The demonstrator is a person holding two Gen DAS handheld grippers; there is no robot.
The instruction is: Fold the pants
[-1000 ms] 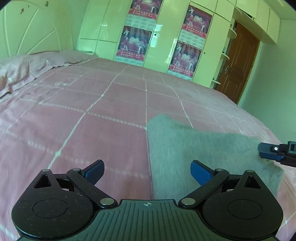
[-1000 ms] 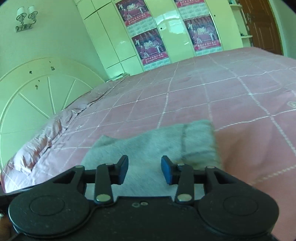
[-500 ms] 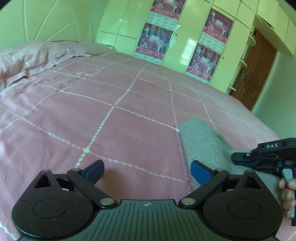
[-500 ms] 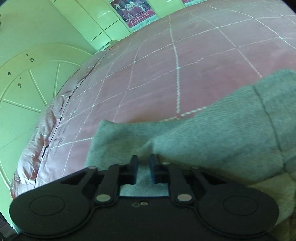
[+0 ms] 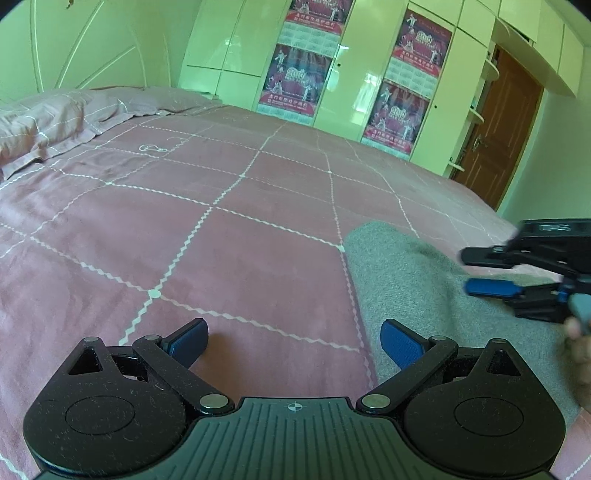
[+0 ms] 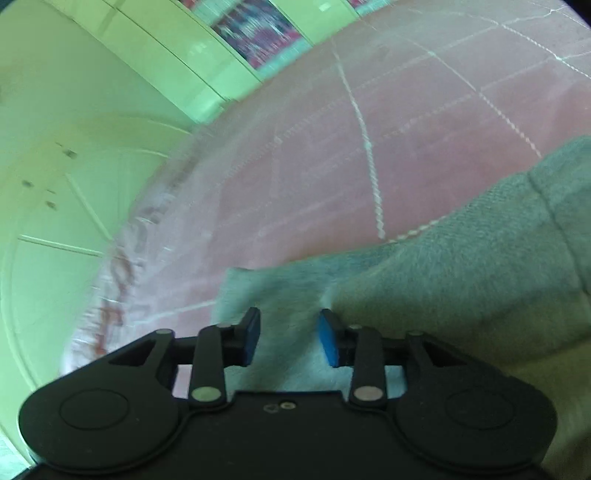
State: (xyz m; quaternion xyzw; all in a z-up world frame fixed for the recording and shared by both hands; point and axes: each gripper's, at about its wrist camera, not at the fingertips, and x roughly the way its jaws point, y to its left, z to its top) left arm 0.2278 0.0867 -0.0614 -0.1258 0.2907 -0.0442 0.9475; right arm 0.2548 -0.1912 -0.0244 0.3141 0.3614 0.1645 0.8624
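Your left gripper [image 5: 293,341] is hovering low over the pink bedspread [image 5: 221,229], fingers spread wide. Your right gripper [image 6: 290,338] is gaping over the grey pants [image 6: 461,295], gripping nothing.

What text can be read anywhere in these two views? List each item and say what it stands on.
"2010": on the calendar posters stuck to the wardrobe doors; their smaller print and date grids are too small to read.
Label on top of the right gripper: blurred, unreadable.
Right wrist view: the poster is motion-blurred, nothing legible.
The grey pants and pink bedspread bear no text.
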